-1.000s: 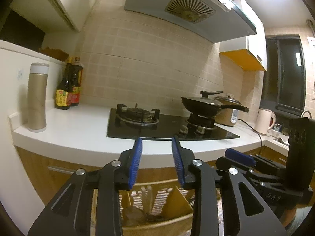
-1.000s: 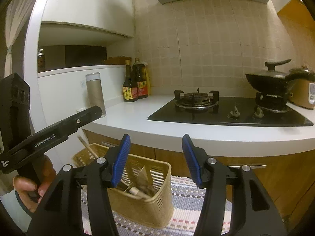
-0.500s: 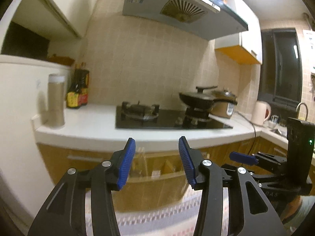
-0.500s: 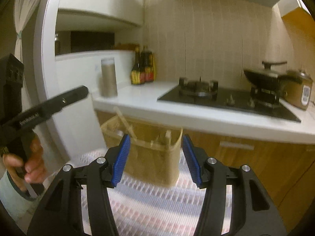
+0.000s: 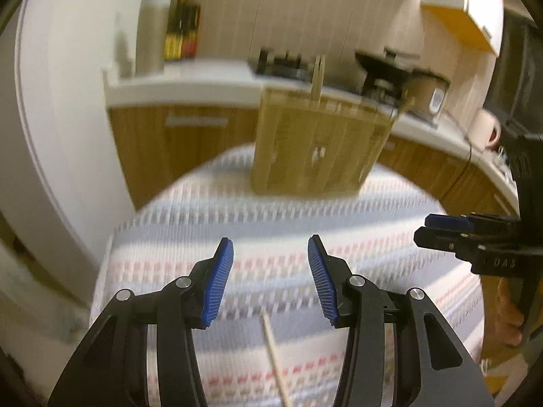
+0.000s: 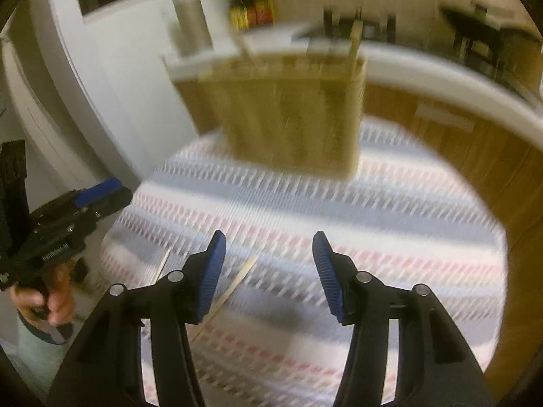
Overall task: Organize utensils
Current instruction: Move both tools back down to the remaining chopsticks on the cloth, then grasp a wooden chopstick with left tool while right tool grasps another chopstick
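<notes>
my left gripper (image 5: pixel 269 281) and right gripper (image 6: pixel 268 271) both gape wide, empty — two chopsticks (image 6: pixel 237 279) (thin, pale wood) lie on the striped mat (image 6: pixel 373 210), near one tan basket (image 6: pixel 292 112).

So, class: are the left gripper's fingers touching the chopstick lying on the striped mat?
Apart. In the left wrist view the left gripper is open over the striped mat, and the chopstick lies between and below the fingers, mat visible on both sides.
</notes>
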`<state>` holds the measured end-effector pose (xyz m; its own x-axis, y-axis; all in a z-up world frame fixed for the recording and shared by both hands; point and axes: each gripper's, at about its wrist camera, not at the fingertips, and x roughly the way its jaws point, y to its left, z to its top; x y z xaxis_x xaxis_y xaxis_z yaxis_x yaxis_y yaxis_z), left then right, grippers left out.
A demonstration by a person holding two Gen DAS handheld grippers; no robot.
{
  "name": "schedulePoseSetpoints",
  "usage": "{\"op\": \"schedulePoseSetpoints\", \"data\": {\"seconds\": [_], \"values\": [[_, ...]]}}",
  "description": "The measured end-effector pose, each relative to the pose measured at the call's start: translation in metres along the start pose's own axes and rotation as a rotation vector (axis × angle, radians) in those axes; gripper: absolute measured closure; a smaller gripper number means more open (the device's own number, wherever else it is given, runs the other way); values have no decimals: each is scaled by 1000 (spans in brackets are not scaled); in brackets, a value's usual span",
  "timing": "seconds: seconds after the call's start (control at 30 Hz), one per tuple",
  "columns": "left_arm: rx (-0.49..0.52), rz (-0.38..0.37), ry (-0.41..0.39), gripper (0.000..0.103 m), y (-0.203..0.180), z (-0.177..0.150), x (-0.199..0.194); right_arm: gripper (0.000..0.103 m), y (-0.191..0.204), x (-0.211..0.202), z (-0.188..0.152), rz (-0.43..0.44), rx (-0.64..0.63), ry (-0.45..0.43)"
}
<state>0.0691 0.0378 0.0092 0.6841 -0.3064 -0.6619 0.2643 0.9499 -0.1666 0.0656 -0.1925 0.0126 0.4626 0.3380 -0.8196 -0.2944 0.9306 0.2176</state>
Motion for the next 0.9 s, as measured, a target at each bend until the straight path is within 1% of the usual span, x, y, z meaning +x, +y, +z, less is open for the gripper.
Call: {"op": "schedulePoseSetpoints", "data": {"seconds": [0.07, 0.1, 0.13, 0.17, 0.2, 0.27, 0.33, 0.37, 0.4, 0.47, 0.57, 0.67, 0.8, 0.9], "values": [[14, 19, 66, 59, 3, -9, 5, 61, 1, 20, -5, 43, 59, 120], [21, 22, 86, 59, 3, -12, 6, 63, 1, 27, -6, 63, 83, 160], [31, 20, 108, 59, 3, -17, 8, 67, 0, 37, -10, 89, 123, 222], [40, 14, 129, 59, 2, -21, 9, 67, -1, 45, -12, 103, 155, 266], [55, 5, 154, 59, 1, -25, 10, 67, -1, 52, -14, 111, 182, 300], [96, 1, 202, 59, -3, -35, 14, 68, 2, 59, -16, 100, 202, 336], [134, 3, 236, 61, -8, -41, 19, 68, 8, 63, -16, 84, 203, 356], [153, 1, 255, 65, -9, -46, 21, 68, 11, 65, -15, 75, 202, 365], [165, 1, 271, 66, -11, -49, 25, 68, 13, 66, -15, 69, 203, 370], [177, -5, 301, 67, -11, -56, 29, 68, 21, 70, -15, 56, 202, 391], [194, -32, 338, 67, -12, -66, 32, 68, 31, 81, -15, 11, 187, 418], [222, -42, 363, 67, -16, -73, 34, 69, 40, 91, -16, -25, 169, 445], [258, -32, 366, 67, -17, -75, 33, 71, 57, 98, -14, -88, 120, 441], [255, -39, 367, 67, -13, -71, 33, 74, 71, 104, -16, -145, 75, 437]]}}
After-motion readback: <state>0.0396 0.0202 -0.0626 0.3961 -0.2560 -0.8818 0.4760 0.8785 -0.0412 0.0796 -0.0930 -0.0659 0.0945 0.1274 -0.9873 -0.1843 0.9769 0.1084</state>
